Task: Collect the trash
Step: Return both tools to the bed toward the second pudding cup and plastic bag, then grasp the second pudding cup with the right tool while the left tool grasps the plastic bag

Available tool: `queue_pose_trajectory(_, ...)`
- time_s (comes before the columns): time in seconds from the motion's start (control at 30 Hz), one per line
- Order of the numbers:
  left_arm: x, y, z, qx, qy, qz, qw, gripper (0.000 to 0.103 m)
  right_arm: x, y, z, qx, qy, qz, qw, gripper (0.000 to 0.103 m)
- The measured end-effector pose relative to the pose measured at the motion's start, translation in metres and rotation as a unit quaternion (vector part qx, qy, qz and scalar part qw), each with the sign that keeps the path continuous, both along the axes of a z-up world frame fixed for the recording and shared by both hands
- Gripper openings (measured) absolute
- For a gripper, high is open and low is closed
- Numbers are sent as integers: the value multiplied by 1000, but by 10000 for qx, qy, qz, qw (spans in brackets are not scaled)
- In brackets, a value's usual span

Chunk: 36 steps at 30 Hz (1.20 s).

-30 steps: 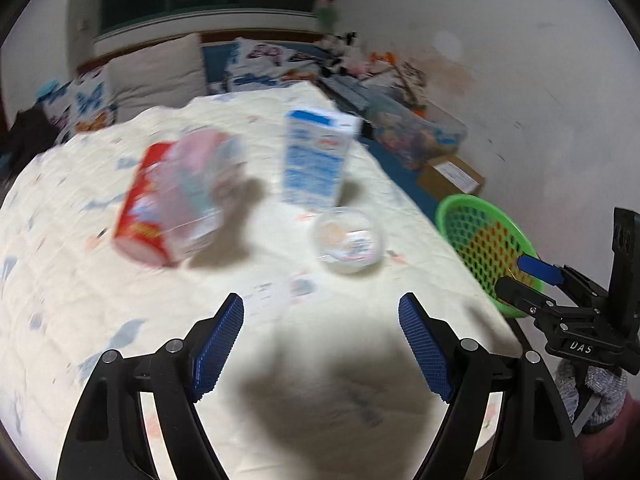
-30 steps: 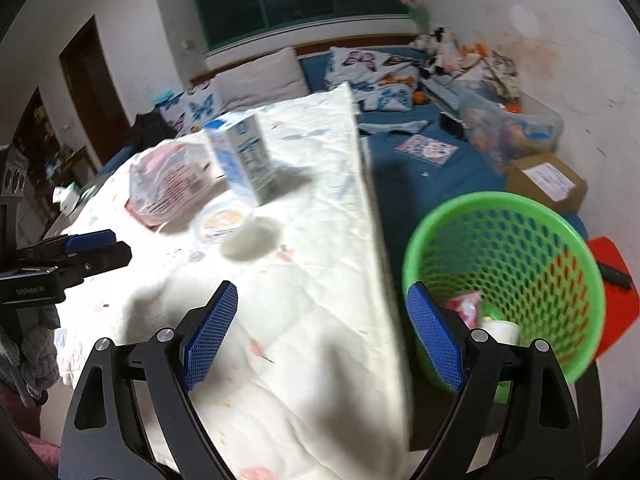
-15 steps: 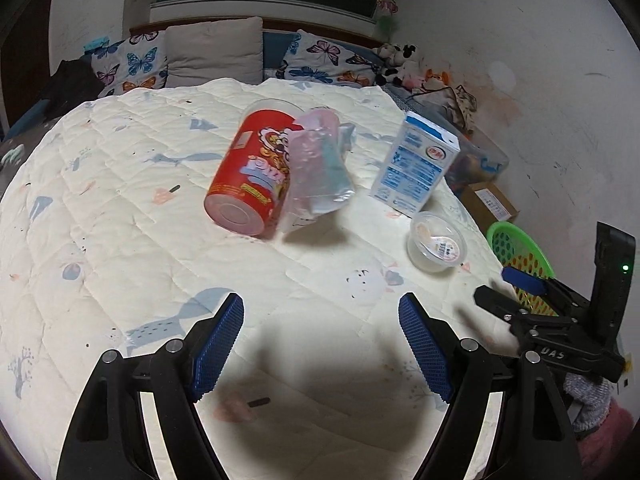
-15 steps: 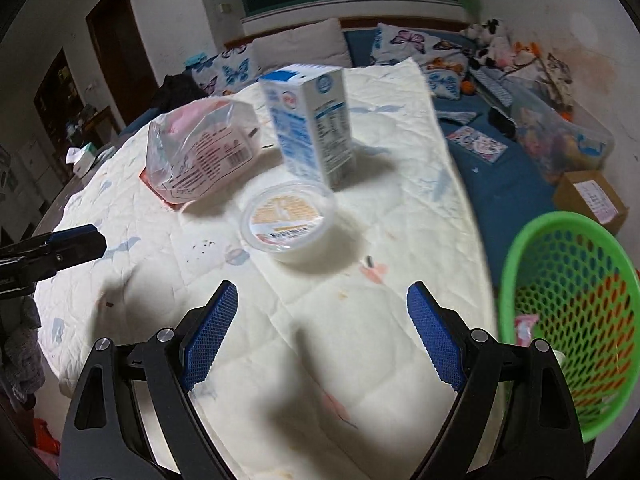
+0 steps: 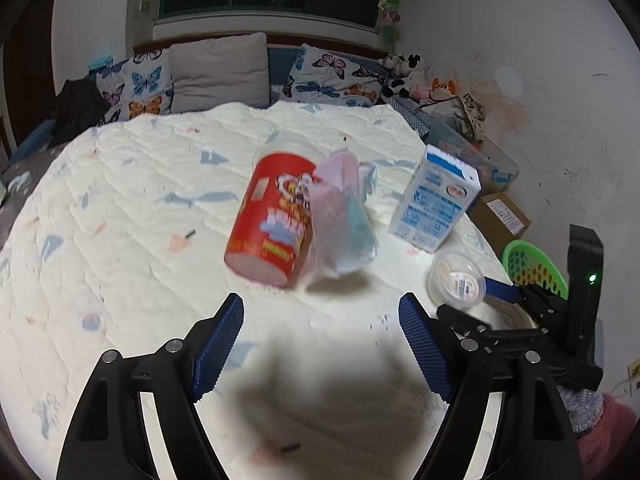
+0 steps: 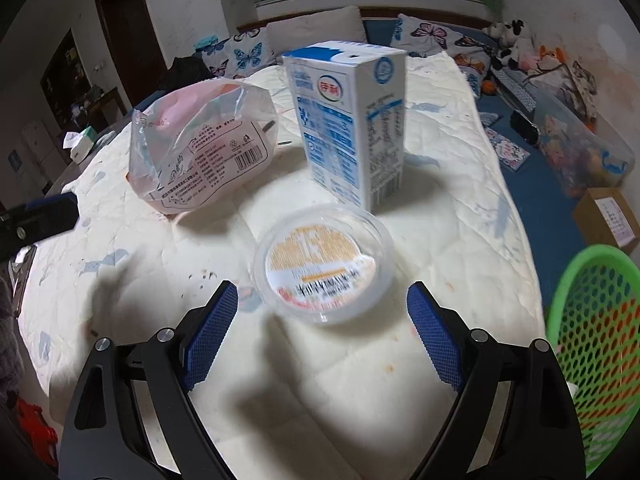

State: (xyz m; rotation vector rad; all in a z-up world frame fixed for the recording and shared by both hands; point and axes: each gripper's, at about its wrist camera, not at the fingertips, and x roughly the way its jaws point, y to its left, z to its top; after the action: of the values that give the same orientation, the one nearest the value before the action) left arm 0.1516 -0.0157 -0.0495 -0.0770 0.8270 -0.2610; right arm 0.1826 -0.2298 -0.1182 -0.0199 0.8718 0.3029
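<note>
Trash on a quilted mattress [image 5: 120, 208]. Right gripper [image 6: 322, 320], jaws spread wide and holding nothing, hovers just short of a round clear plastic cup [image 6: 323, 266] lying near the mattress's right edge. Left gripper [image 5: 321, 344], equally wide open and empty, faces a red snack canister [image 5: 270, 216] on its side near the middle, touching a clear plastic bag [image 5: 344, 220]. White-and-blue milk carton [image 6: 348, 120] stands upright behind the cup. Green mesh basket [image 6: 596, 344] sits beyond the right edge.
</note>
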Motion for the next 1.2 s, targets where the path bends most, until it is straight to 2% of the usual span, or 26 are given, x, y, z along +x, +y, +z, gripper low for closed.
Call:
queue_pose_trajectory(0.1, 11, -4, 5, 62, -86, -30, 9999, 77, 7, 4, -3, -28, 21, -12, 10000, 84)
queue_pose_trajectory(0.33, 44, -18, 9, 208, -151, -175, 9995, 77, 11, 5, -5, 70, 51, -37, 10000, 67)
queue_pose_trajectory(0.57, 74, -27, 0, 343, -3, -199, 9992, 70, 4, -1, 4, 176, -19, -6, 9998, 66)
queue_pose_trajectory(0.83, 89, -39, -8, 577, 88, -267, 9979, 63, -14, -8, 20, 236, -195, 15, 9995, 66)
queue_pose_trajectory(0.93, 88, -44, -9, 736, 23, -250, 9970, 57, -22, -11, 25, 266, -242, -4, 9994, 66)
queue_pose_trajectory(1.0, 87, -46, -11, 774, 34, -266, 9966, 48, -27, -13, 28, 267, -272, -13, 9993, 66)
queue_pose_trajectory(1.07, 86, -46, -13, 759, 76, -237, 9968, 40, -33, -16, 30, 260, -308, -38, 9992, 66)
queue_pose_trajectory(1.2, 79, -43, -13, 598, 111, -182, 9980, 33, -42, -25, 32, 267, -342, -136, 9990, 66)
